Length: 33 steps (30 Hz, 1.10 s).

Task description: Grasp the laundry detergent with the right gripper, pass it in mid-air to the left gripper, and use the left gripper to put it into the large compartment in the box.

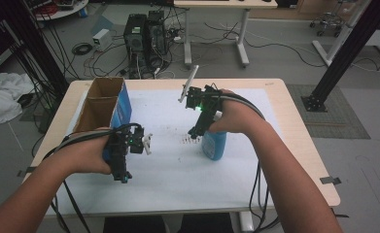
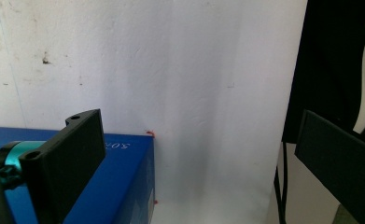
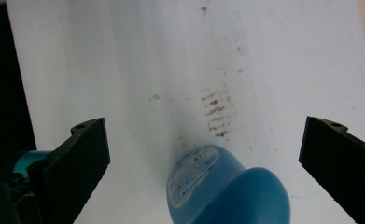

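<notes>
On the white sheet point(image 1: 178, 170) right of centre is a blue bottle point(image 1: 214, 145) with a pale label. My right gripper point(image 1: 197, 131) hangs just above and left of it, pointing down. In the right gripper view the jaws point(image 3: 206, 126) are wide open, with the bottle point(image 3: 227, 191) low between them and untouched. A cardboard box with a blue side point(image 1: 105, 104) stands open-topped at the table's left. My left gripper point(image 1: 121, 170) hovers near its front corner. The left gripper point(image 2: 196, 121) is open and holds nothing, with the box's blue face point(image 2: 119, 172) beside its left jaw.
Dark smudges point(image 1: 185, 140) mark the sheet left of the bottle. The wooden table edge point(image 1: 299, 126) runs past the sheet on the right. Computer towers point(image 1: 144, 34), cables and another table point(image 1: 216, 19) stand on the floor beyond. A black frame post point(image 1: 343, 53) rises at the right.
</notes>
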Tool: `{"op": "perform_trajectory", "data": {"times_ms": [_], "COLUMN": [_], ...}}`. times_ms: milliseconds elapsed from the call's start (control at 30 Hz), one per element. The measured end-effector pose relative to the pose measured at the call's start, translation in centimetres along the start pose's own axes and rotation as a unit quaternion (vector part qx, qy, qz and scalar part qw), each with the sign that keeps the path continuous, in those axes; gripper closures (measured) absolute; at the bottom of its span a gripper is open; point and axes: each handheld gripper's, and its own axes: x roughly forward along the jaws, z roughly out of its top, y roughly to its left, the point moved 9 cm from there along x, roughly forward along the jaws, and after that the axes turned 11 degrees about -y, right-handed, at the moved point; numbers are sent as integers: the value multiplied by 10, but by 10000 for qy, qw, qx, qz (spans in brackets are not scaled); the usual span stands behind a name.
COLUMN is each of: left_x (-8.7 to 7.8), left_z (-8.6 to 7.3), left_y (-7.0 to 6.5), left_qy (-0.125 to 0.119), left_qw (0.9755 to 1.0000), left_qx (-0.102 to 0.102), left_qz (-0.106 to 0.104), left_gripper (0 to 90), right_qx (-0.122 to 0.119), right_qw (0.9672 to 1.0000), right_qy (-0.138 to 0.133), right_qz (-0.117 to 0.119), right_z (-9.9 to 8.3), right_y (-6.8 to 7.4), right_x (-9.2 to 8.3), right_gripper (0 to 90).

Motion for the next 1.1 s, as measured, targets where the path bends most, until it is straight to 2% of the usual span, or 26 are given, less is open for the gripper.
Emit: {"op": "perform_trajectory", "data": {"times_ms": [133,200,233,267,333,367,533,633,667,700,733,833,967,1067,1100], "left_x": [-1,-1,-1,-2,-2,-2,-2,-2,-2,-2,-2,-2,-1,0,0], "left_z": [0,0,0,0,1,2,1,-1,-1,-1,-1,1,4,5,7], "left_y": [0,0,-1,-1,-2,-3,-2,-2,-2,-2,-1,-1,-2,-1,-1], "left_qy": [-12,-11,-11,-16,-39,-57,-69,-45,-45,-40,-48,-61,-60,-58,-69], "left_qw": [10000,10000,10000,10000,10000,10000,10000,10000,10000,10000,10000,10000,10000,10000,10000], "left_qx": [-24,-21,-30,-21,-13,-21,-38,-35,-35,-41,-29,-16,-4,20,34], "left_qz": [23,23,12,0,-29,-28,-1,-10,-10,-14,2,-6,-25,-13,-11], "left_gripper": [17,17,17,17,17,17,17,17,17,17,17,17,17,17,17], "right_qx": [257,268,312,429,457,529,704,922,922,1017,1141,1287,1448,1512,1622], "right_qw": [9985,9981,9973,9952,9945,9930,9900,9856,9856,9835,9798,9744,9679,9661,9633], "right_qy": [-449,-518,-615,-837,-898,-1002,-1125,-1289,-1289,-1334,-1420,-1553,-1717,-1738,-1760], "right_qz": [-197,-214,-246,-284,-296,-342,-473,-588,-588,-680,-826,-991,-1126,-1165,-1219], "right_z": [9,11,13,17,18,18,16,12,12,10,5,-2,-16,-21,-28], "right_y": [-9,-10,-12,-17,-19,-24,-33,-40,-40,-44,-49,-54,-58,-59,-62], "right_x": [-6,-7,-9,-12,-13,-15,-16,-19,-19,-21,-25,-32,-42,-44,-48], "right_gripper": [8,8,8,8,8,8,8,8,8,8,8,8,8,8,8]}}
